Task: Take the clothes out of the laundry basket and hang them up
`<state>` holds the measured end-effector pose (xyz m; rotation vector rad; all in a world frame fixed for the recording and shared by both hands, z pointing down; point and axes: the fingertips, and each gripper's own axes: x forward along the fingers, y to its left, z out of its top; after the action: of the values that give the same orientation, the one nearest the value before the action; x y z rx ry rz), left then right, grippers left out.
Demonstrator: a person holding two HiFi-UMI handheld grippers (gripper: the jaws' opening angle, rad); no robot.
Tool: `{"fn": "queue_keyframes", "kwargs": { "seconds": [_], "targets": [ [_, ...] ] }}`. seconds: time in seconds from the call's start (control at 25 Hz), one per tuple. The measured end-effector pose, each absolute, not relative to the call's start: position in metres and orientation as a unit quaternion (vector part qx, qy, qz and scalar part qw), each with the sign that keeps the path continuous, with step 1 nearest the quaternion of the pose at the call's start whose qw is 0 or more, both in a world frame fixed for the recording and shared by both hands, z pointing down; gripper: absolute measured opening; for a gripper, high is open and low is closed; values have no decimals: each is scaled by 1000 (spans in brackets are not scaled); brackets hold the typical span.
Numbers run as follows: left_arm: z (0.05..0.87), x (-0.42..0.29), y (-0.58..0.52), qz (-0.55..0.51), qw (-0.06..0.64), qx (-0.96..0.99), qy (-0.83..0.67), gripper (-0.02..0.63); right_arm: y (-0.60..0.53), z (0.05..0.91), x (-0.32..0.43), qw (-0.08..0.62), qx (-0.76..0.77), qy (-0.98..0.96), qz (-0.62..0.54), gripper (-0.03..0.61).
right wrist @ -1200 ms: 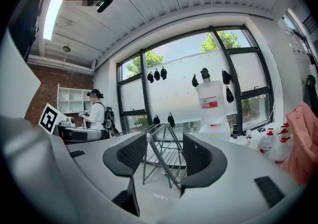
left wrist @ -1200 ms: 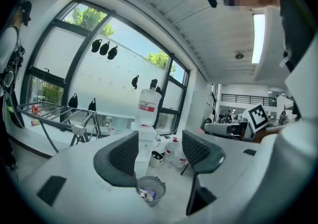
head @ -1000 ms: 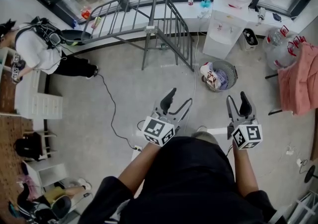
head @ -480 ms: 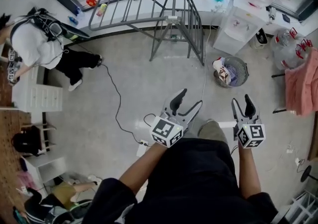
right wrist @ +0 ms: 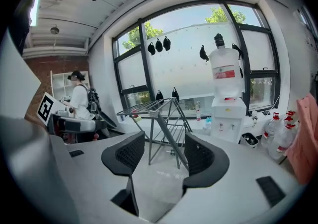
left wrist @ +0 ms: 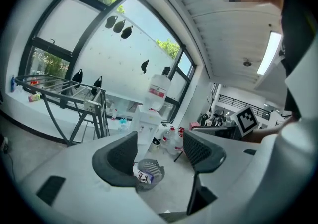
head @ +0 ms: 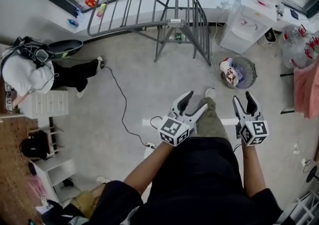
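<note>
The laundry basket, a round grey mesh one, stood on the floor ahead of us and a little to our right, beside the foot of the water dispenser, with a bundle of clothes heaped against its left side and none of them lifted out yet. Being round, it offered no long axis to line up on; its mouth faced straight up, so we judged the reach would have to come down from above. Both tongs were well short of it. The right tongs were the nearer pair in the head view, with the basket almost directly ahead of them, yet their own camera looked past it at the drying rack, and the basket did not show there. The left tongs were angled across toward our right, and in the left gripper view the basket sat low in the gap between the jaws, far off. Both pairs were spread apart and carried nothing. The drying rack stood further out to the basket's left, below the windows, its bars bare. We judged the job barely begun, the walk up to the basket coming first.
</note>
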<state>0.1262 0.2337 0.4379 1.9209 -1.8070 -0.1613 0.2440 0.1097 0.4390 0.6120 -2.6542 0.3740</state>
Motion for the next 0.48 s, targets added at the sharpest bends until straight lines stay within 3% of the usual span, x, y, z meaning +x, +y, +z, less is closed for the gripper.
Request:
{"fn": "queue_keyframes", "kwargs": {
  "seconds": [0.48],
  "targets": [
    [544,132,66,5,362,715,-598,268,-68,545,216,245,208,-929,187,219]
  ]
}}
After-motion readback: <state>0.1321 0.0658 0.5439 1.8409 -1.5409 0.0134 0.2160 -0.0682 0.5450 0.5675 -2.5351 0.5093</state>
